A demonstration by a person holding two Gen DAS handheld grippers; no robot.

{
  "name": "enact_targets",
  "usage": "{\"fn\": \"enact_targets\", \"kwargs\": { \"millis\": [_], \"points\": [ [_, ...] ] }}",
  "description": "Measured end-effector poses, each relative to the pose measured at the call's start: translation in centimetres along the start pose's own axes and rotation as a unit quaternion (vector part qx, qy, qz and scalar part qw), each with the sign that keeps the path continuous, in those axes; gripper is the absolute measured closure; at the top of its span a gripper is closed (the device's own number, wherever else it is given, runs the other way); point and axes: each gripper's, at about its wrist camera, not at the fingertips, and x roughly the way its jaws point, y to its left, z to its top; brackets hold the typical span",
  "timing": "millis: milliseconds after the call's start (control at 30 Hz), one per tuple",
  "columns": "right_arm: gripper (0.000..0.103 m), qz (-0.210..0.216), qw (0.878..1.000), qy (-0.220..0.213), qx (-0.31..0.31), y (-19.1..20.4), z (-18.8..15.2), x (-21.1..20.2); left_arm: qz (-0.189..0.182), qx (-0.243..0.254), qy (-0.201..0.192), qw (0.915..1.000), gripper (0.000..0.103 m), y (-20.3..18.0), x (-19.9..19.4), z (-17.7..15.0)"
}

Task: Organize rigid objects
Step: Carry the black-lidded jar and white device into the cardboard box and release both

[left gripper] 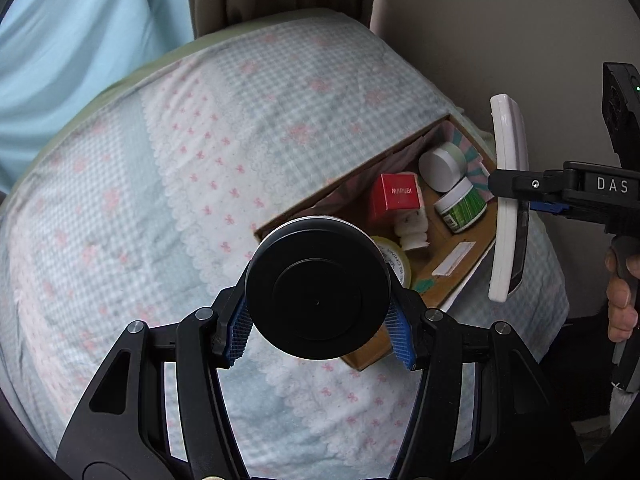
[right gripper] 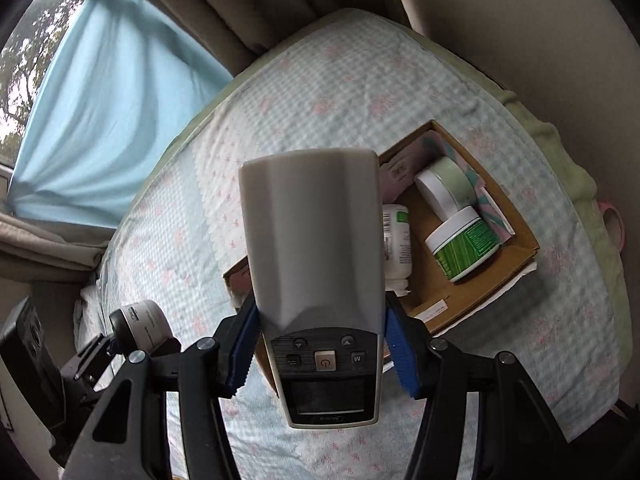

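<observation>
My left gripper (left gripper: 320, 326) is shut on a round jar with a black lid (left gripper: 318, 288), held above the near corner of an open cardboard box (left gripper: 460, 276) on the bed. In the right wrist view the same jar (right gripper: 140, 324) shows at lower left, in the left gripper. My right gripper (right gripper: 322, 344) is shut on a white remote control (right gripper: 316, 248) and holds it over the box (right gripper: 492, 276). The remote (left gripper: 510, 200) hangs at the box's right side in the left wrist view. The box holds a red carton (left gripper: 398, 196), a green-labelled jar (left gripper: 460, 206) and a pale green jar (left gripper: 444, 164).
The bed has a checked blue-and-pink quilt (left gripper: 180, 184). A white bottle (left gripper: 412, 228) and a yellow-lidded tin (left gripper: 396, 264) also lie in the box. A blue curtain (right gripper: 104, 112) and beige drapes hang behind. A wall (left gripper: 500, 32) stands right of the bed.
</observation>
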Motion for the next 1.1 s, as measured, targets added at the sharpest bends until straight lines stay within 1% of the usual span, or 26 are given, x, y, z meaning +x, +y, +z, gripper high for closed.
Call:
{"fn": "enact_targets", "kwargs": {
  "millis": [100,267,367,500,600,633,667,700,733,767,800,867,933,1000,1100],
  "points": [
    [0.049,0.017,0.999,0.014,0.037,-2.9,1.0,1.8,-0.001,-0.004,0.022,0.9998,0.050,-1.4,3.2,0.6],
    [0.049,0.068,0.993,0.034,0.095,-6.4,2.1,5.0,0.008,-0.002,0.053,0.9986,0.049,-2.6,8.2,1.3],
    [0.049,0.078,0.990,0.045,0.109,-7.3,2.4,6.6,0.018,0.000,0.070,0.9974,0.050,-2.8,10.5,1.5],
    [0.049,0.088,0.987,0.056,0.118,-7.7,2.8,7.9,0.033,0.018,0.085,0.9957,0.049,-3.3,12.2,1.9],
    [0.047,0.085,0.986,0.064,0.125,-8.0,3.1,8.4,0.059,0.029,0.097,0.9931,0.049,-3.6,13.1,2.2],
    [0.045,0.083,0.986,0.066,0.126,-8.0,3.2,8.5,0.070,0.035,0.102,0.9917,0.044,-3.8,13.3,2.3],
    [0.037,0.083,0.986,0.065,0.128,-8.1,3.3,8.5,0.077,0.041,0.101,0.9910,0.021,-3.9,13.3,2.3],
    [0.033,0.081,0.986,0.062,0.129,-8.2,3.3,8.3,0.079,0.045,0.098,0.9910,0.006,-4.0,13.1,2.3],
    [0.021,0.068,0.987,0.063,0.129,-8.1,3.3,8.1,0.075,0.046,0.090,0.9920,0.000,-4.0,12.6,2.4],
    [0.008,0.051,0.989,0.065,0.124,-8.1,3.3,7.8,0.071,0.045,0.086,0.9928,0.000,-4.0,12.0,2.4],
    [0.006,0.034,0.991,0.066,0.113,-7.9,3.3,7.4,0.073,0.044,0.083,0.9929,0.000,-4.0,11.5,2.4],
    [0.005,0.004,0.994,0.066,0.087,-7.7,3.1,6.6,0.084,0.043,0.082,0.9922,0.000,-3.9,10.4,2.4],
    [0.005,-0.021,0.995,0.068,0.069,-7.6,2.8,5.9,0.085,0.037,0.078,0.9926,0.000,-3.8,9.4,2.3],
    [0.005,-0.035,0.996,0.058,0.064,-7.7,2.3,5.0,0.081,0.029,0.075,0.9935,0.000,-3.8,8.5,2.1],
    [0.005,-0.042,0.996,0.046,0.063,-7.8,1.8,3.6,0.079,0.027,0.070,0.9941,0.000,-3.9,7.3,1.9]
  ]
}}
